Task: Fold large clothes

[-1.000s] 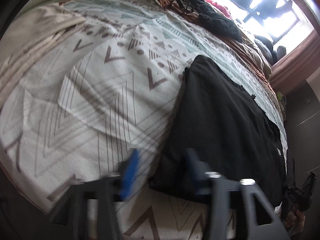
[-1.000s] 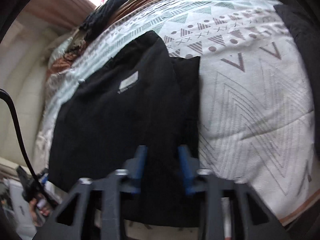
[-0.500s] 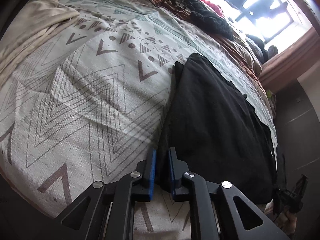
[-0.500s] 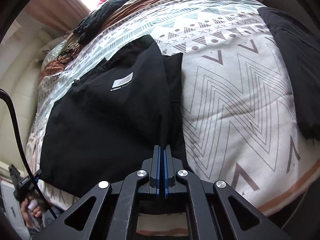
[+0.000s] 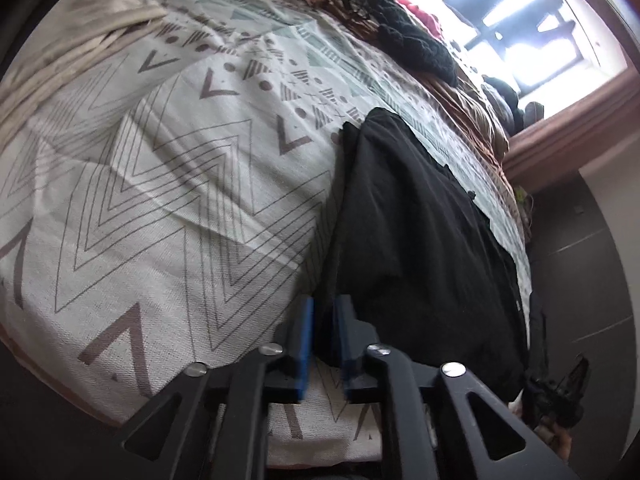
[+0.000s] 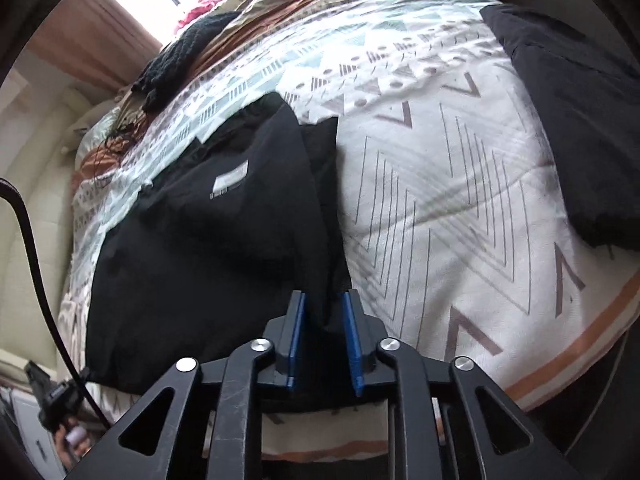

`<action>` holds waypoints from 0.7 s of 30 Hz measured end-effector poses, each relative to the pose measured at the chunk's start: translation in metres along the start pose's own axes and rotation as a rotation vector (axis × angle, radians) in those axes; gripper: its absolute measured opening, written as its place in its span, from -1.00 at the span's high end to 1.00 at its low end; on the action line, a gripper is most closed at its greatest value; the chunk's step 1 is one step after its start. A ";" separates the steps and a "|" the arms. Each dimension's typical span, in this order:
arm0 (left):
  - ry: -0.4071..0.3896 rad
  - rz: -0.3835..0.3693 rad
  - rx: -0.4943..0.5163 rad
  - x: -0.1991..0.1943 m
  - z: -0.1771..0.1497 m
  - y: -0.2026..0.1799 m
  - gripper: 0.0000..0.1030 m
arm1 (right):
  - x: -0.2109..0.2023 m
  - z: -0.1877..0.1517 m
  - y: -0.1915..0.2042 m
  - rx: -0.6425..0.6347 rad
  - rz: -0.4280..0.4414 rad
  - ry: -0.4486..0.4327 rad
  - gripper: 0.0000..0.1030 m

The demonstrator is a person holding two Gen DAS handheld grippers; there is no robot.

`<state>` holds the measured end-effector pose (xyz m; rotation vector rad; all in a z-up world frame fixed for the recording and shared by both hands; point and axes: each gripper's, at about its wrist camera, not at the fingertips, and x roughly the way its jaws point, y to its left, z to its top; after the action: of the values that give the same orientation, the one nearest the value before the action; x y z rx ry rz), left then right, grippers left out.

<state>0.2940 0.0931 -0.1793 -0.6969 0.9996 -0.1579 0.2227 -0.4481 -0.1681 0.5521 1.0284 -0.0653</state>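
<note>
A large black garment (image 5: 420,232) lies flat on a bed with a patterned white blanket (image 5: 168,184). It also shows in the right wrist view (image 6: 224,240), with a small white label on it. My left gripper (image 5: 323,320) is at the garment's near corner, its blue pads a narrow gap apart with black cloth between them. My right gripper (image 6: 324,316) stands at the garment's near edge, jaws partly apart, with black cloth bunched between the pads.
A second dark garment (image 6: 576,120) lies at the right of the bed. A black knit item (image 5: 416,48) and rumpled brown bedding lie near the window (image 5: 520,20). A beige cloth (image 5: 72,52) lies at the far left. The bed's front edge is just under both grippers.
My right gripper was fully shut half a second ago and its jaws now stand apart. My left gripper closed on the garment's corner a second ago and its gap has now widened slightly.
</note>
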 end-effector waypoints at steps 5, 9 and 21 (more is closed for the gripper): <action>-0.012 -0.053 -0.039 -0.003 -0.005 0.005 -0.34 | -0.001 -0.006 0.006 -0.067 0.035 -0.017 0.94; 0.029 -0.107 -0.074 0.004 -0.006 0.009 -0.34 | -0.001 -0.015 0.005 -0.115 0.014 -0.023 0.96; 0.088 -0.139 -0.151 0.033 0.007 0.015 0.26 | -0.008 -0.023 -0.001 -0.061 0.046 -0.025 0.95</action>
<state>0.3152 0.0937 -0.2098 -0.9045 1.0547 -0.2379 0.1998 -0.4398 -0.1714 0.5179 0.9895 0.0003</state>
